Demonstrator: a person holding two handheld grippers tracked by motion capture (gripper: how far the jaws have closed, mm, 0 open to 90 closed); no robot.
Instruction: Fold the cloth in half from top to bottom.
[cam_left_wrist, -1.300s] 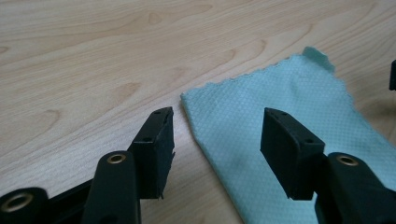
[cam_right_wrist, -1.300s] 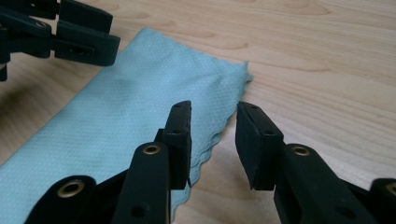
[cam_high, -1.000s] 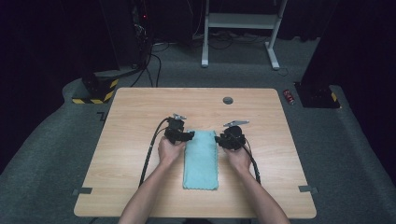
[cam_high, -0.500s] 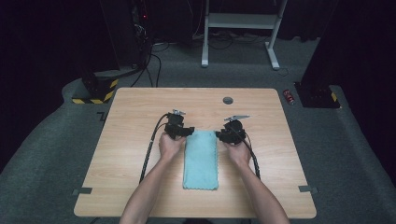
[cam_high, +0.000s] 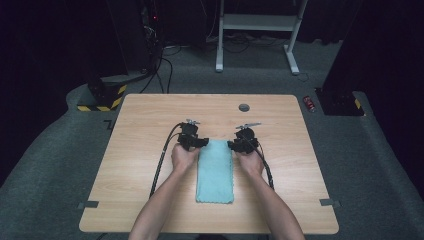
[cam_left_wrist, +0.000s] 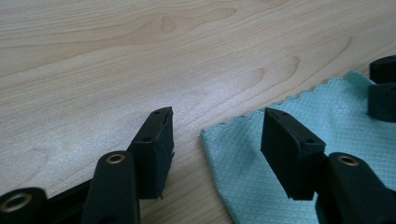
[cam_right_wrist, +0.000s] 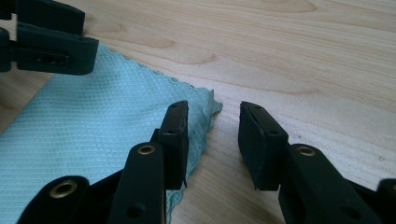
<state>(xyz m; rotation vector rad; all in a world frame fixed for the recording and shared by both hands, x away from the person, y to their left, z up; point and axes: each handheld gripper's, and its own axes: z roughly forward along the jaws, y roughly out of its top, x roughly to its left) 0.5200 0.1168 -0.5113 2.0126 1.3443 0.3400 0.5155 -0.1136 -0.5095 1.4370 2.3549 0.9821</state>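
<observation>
A light blue cloth (cam_high: 215, 170), folded into a long strip, lies flat on the wooden table (cam_high: 140, 125). My left gripper (cam_high: 199, 143) rests at the strip's far left corner and my right gripper (cam_high: 233, 145) at its far right corner. In the left gripper view the jaws (cam_left_wrist: 217, 126) stand open astride the scalloped corner of the cloth (cam_left_wrist: 243, 172), having just narrowed a little. The right gripper's jaws (cam_right_wrist: 215, 116) are open too and have just widened slightly. The corner of the cloth (cam_right_wrist: 93, 121) lies between them, unpinched. The left gripper (cam_right_wrist: 46, 42) shows beyond.
A small grey round cap (cam_high: 244, 107) is set in the table toward the far edge. Black cables (cam_high: 160, 165) trail back beside the forearms. Tape strips (cam_high: 328, 202) mark the near corners. A white frame (cam_high: 257, 22) stands on the floor beyond.
The right gripper has edged slightly away from the person along the cloth's right side to the far corner. The left gripper has stayed put.
</observation>
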